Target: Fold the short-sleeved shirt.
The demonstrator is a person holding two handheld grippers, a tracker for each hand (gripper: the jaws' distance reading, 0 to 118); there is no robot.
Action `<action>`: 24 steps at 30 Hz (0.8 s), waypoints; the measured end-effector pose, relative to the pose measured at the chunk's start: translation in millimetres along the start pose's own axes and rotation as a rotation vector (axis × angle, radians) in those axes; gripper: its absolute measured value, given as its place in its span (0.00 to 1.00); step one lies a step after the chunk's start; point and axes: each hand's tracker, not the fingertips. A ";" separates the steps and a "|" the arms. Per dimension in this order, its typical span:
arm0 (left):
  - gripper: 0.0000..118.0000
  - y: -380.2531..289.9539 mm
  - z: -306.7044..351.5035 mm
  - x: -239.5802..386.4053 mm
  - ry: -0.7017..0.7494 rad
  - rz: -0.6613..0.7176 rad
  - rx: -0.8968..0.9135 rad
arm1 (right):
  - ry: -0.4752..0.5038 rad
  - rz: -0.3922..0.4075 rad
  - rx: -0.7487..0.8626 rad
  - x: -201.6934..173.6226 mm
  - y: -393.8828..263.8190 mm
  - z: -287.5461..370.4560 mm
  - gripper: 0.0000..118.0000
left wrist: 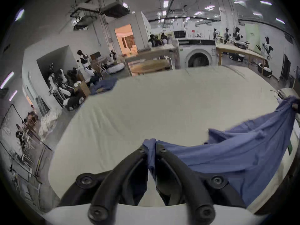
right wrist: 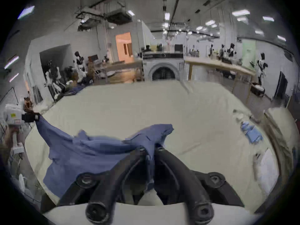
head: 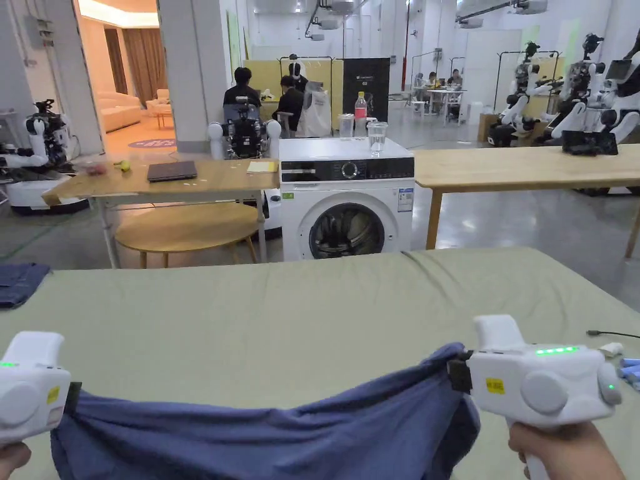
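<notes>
— Hanging between the two tools, is it, that blue shirt (head: 262, 437)?

— Yes. The left gripper (left wrist: 151, 149) has its jaws pressed together on one bunched corner, and the right gripper (right wrist: 150, 149) is clamped the same way on the other. The cloth sags in the middle between them.

— Does it touch the table?

— It hangs low over the pale green sheet (head: 300, 312) that covers the table; the lower part seems to rest on it, though the blur at the edges makes that hard to settle.

— Anything else close by?

— A few small blue things (right wrist: 251, 133) lie on the sheet off to the right, well apart from the shirt. A dark blue cloth (head: 19, 284) sits at the far left corner.

— And beyond the table?

— A white washing machine (head: 347, 200) stands between two wooden tables (head: 519, 169), with a bottle (head: 360, 106) and a glass (head: 377, 135) on top of it.
</notes>
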 end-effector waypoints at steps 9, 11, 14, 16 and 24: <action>0.01 80.7 81.6 -49.0 0.059 0.045 0.185 | -0.096 0.096 0.244 -20.5 121.7 72.6 0.02; 0.01 103.5 97.9 -55.2 0.057 0.063 0.246 | -0.126 0.105 0.300 -22.3 147.2 85.7 0.02; 0.01 137.3 113.7 -59.5 0.037 0.101 0.314 | -0.157 0.099 0.370 -22.2 185.5 98.3 0.02; 0.01 161.5 116.9 -60.3 0.041 0.101 0.335 | -0.173 0.107 0.411 -25.2 206.6 104.1 0.02; 0.01 233.0 104.4 -60.6 0.048 0.149 0.409 | -0.204 0.088 0.462 -21.4 258.3 86.3 0.02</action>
